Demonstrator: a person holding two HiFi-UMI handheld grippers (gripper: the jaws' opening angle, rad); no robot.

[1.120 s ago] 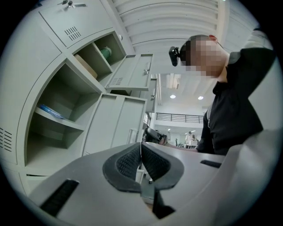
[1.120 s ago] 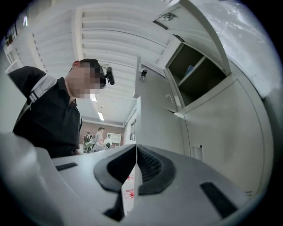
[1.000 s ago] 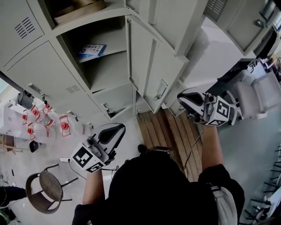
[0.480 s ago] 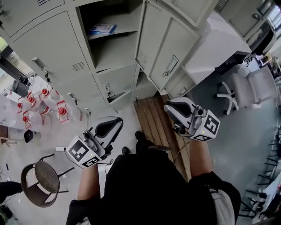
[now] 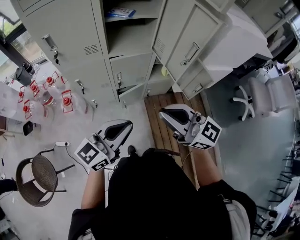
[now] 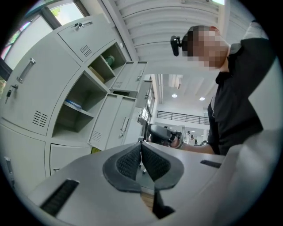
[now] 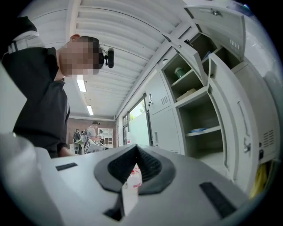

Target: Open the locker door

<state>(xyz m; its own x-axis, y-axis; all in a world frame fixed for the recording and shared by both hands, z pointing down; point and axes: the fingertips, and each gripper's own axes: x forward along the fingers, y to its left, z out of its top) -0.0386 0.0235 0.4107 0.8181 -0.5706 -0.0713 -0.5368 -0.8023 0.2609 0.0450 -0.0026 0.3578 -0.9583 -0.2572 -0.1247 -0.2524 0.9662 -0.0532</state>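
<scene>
Head view. At the upper middle of the frame, a grey locker bank [image 5: 75,28] with one compartment [image 5: 129,40] open and a blue item [image 5: 121,11] lying on its shelf. Just right of that gap, the locker door [image 5: 185,40], swung wide, its handle [image 5: 190,53] turned outward. Below centre, the left gripper [image 5: 123,127] and, right of it, the right gripper [image 5: 168,115], both pointing up the frame toward the lockers, well apart from the door and touching nothing. Wooden boards [image 5: 161,122] on the floor between the two. Clear bottles with red caps [image 5: 44,93] at the left edge, a round wicker chair [image 5: 35,180] at lower left, a white office chair [image 5: 262,96] at the right.

Left gripper view. Left gripper [image 6: 141,152] at lower centre, ribbed pads pressed together, nothing between them. Open compartment [image 6: 73,114] left of centre, with the locker door [image 6: 115,123] just right of it, angled away. Right gripper [image 6: 161,132] small in the distance above the pads. Person in dark clothing [image 6: 239,88] filling the right side.

Right gripper view. Right gripper [image 7: 135,152] at lower centre, pads closed against each other at the tips, gripping nothing. Locker door [image 7: 230,119] at the right, standing open and upright. Open compartment [image 7: 201,132] just left of it.
</scene>
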